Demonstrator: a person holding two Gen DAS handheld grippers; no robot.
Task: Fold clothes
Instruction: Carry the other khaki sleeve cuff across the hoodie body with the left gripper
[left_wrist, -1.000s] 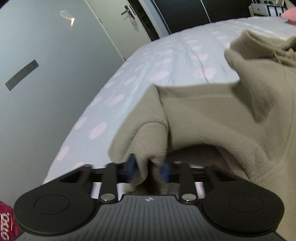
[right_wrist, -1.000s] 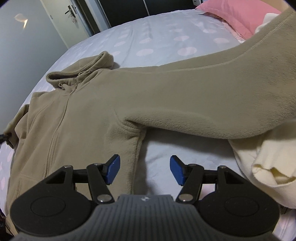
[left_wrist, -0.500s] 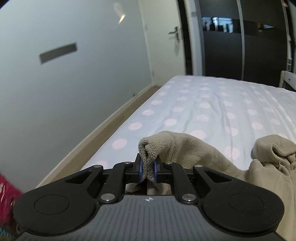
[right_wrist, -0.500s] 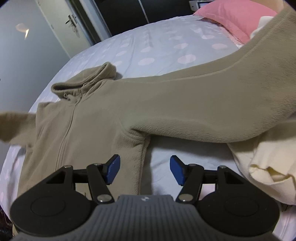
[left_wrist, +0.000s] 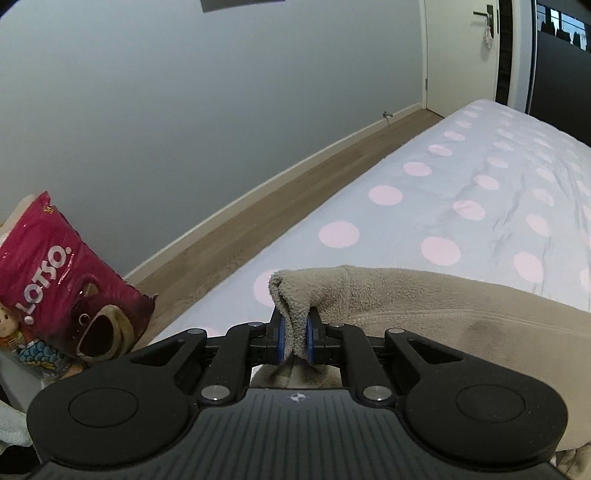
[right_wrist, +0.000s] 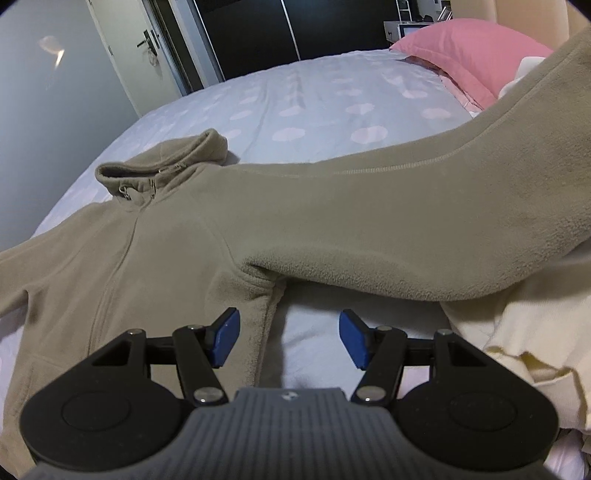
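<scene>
My left gripper (left_wrist: 294, 339) is clenched on the cuff of the tan fleece jacket (right_wrist: 155, 258), sleeve stretched out leftward over the bed (left_wrist: 461, 192) edge. The jacket lies front-up, collar pointing away, other sleeve running right. My right gripper (right_wrist: 289, 339) hovers released above its side seam.

Black grippers (right_wrist: 289, 339); blue pads (right_wrist: 224, 336)

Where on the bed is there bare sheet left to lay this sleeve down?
Bare dotted sheet runs beyond the fleece jacket, from its collar to the pink pillow. A small patch shows under the outstretched sleeve, ahead of the open right gripper. Crowded: cream garment at right. The left gripper pinches the cuff.
</scene>
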